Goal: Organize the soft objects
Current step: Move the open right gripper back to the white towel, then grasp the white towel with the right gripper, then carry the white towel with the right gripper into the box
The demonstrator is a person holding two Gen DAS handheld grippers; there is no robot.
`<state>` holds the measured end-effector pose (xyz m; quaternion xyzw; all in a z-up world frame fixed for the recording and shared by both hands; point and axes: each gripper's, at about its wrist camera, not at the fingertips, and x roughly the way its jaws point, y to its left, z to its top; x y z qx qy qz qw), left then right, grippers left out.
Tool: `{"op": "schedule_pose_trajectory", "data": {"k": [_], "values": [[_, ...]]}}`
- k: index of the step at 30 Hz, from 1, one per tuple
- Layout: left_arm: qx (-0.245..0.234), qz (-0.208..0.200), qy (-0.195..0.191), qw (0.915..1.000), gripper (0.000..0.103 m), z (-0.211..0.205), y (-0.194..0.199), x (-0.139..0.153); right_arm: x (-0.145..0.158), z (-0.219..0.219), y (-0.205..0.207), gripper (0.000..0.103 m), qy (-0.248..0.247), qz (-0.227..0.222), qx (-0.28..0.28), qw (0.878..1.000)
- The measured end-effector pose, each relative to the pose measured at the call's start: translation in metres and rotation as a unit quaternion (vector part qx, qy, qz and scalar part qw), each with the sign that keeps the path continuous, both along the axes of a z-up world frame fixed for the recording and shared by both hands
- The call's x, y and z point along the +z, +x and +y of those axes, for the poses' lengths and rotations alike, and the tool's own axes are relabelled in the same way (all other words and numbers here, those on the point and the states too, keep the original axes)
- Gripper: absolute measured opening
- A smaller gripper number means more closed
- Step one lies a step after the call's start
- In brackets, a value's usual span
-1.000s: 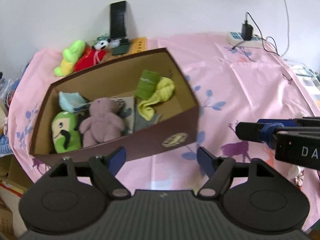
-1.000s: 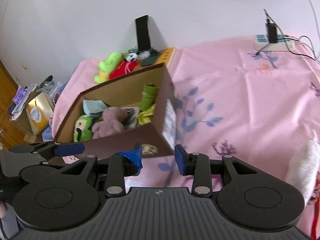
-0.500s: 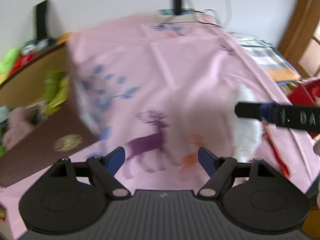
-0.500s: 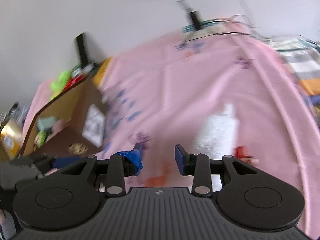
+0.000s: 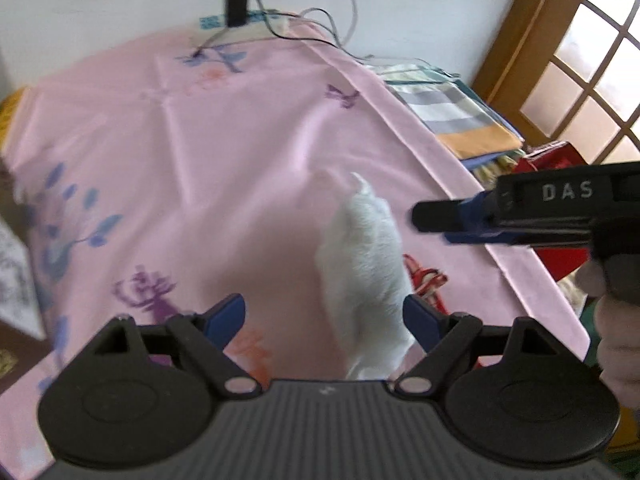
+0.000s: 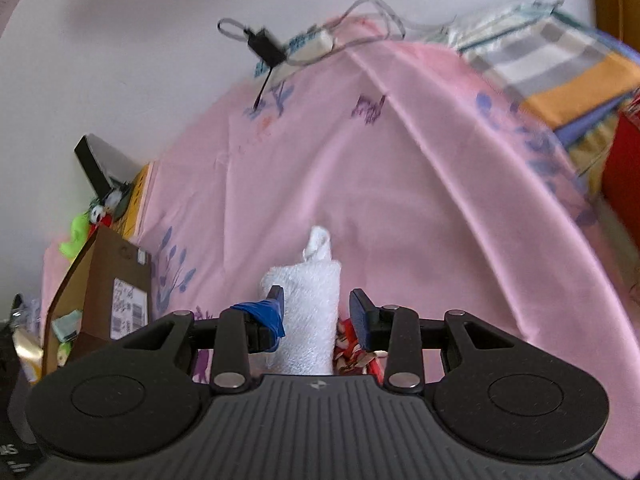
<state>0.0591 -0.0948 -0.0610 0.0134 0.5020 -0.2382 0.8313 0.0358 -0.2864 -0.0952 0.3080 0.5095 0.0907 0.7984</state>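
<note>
Box (image 6: 100, 276): far left on the table, toys inside.
Left gripper (image 5: 323, 316): jaws wide apart, empty, low over the cloth.
White towel (image 6: 308, 312): rolled, lying between the right gripper (image 6: 316, 312) fingers, jaws apart, not clamped.
Risk: closing now may snag the pink cloth (image 6: 360, 184) or red fabric (image 6: 352, 350) beneath.

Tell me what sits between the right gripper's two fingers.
In the right wrist view, a rolled white terry towel lies on the pink printed cloth between the open fingers of the right gripper, not yet clamped.
</note>
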Motion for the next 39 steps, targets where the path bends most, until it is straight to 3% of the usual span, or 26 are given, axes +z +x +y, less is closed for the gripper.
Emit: {"op": "schedule_pose_trajectory", "data": {"k": [5,10,19,30,39], "values": [[-0.015,0.03,-0.012,0.9994,0.083,-0.013,0.014,-0.02,-0.018,0.006,0.01,0.02,0.033,0.033,0.035,0.998],[-0.025,0.043,-0.046,0.9977,0.056,-0.016,0.023,-0.027,-0.034,0.011,0.017,0.022,0.067,0.059,0.044,0.995],[-0.019,0.041,-0.061,0.9971,0.049,-0.002,0.027,-0.026,-0.028,0.029,0.025,0.02,0.064,0.035,0.083,0.994],[0.022,-0.046,-0.055,0.9972,0.046,0.053,0.014,0.023,0.018,0.078,0.028,0.019,0.073,-0.062,0.139,0.986],[0.069,-0.151,-0.044,0.9852,0.045,0.138,0.006,0.085,0.077,0.151,0.043,0.02,0.095,-0.175,0.18,0.963]]}}
